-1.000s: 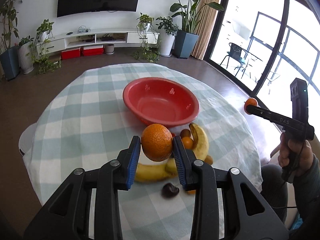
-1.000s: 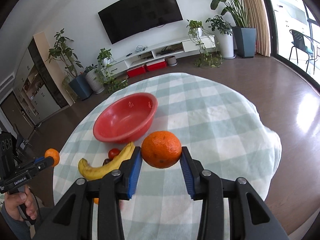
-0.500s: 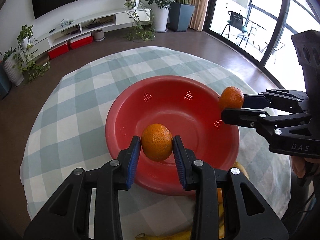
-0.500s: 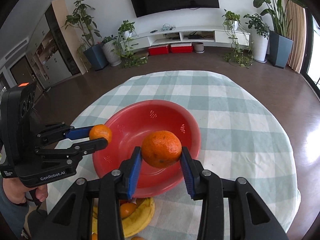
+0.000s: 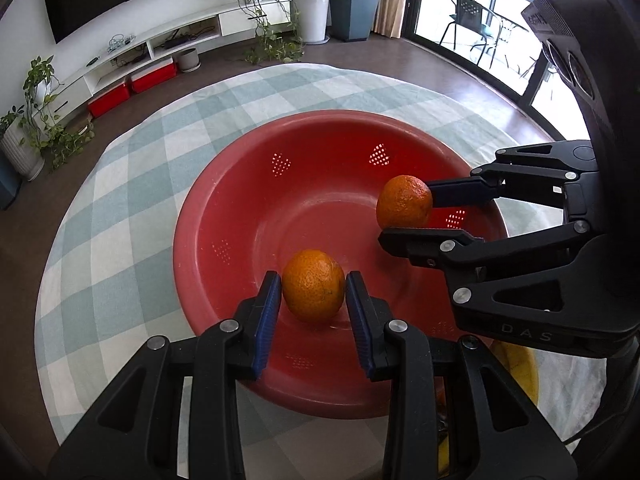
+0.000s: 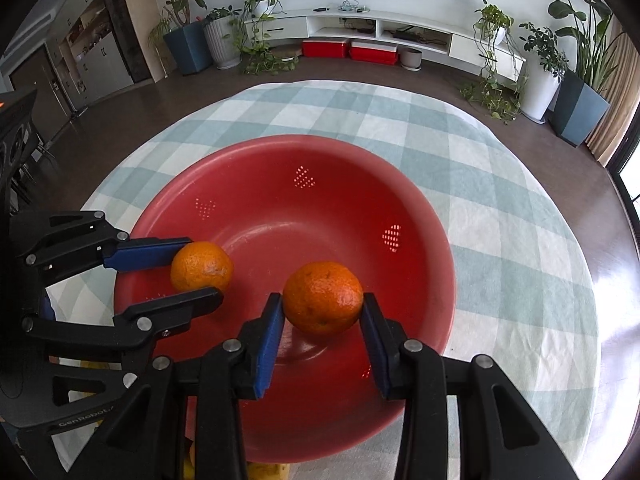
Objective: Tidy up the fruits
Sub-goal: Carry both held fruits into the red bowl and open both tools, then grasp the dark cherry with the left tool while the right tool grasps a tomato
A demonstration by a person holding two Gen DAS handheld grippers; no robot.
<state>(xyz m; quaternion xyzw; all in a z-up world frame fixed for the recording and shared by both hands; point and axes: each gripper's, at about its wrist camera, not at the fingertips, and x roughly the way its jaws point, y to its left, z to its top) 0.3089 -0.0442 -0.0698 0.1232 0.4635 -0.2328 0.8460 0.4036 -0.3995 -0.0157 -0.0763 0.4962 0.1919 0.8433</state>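
A red perforated bowl [image 5: 192, 216] stands on the round table with the green-checked cloth [image 5: 120, 208]. My left gripper [image 5: 313, 285] is shut on an orange [image 5: 314, 300] and holds it low inside the bowl, near its front wall. In the same view my right gripper [image 5: 406, 213] comes in from the right, shut on a second orange [image 5: 402, 200] over the bowl's right side. The right wrist view shows the right gripper [image 6: 322, 302] clamping its orange [image 6: 324, 288] above the bowl [image 6: 420, 208]. There the left gripper [image 6: 202, 268] with its orange [image 6: 200, 262] is at the left.
A banana [image 5: 518, 364] lies on the cloth just in front of the bowl, mostly hidden behind the right gripper's body. Bare checked cloth surrounds the bowl on its far and side edges. Beyond the table are a brown floor, potted plants and a low TV shelf.
Both grippers moved from the front of the table to over the bowl and sank into it. Each keeps its orange. The bowl now fills both views.
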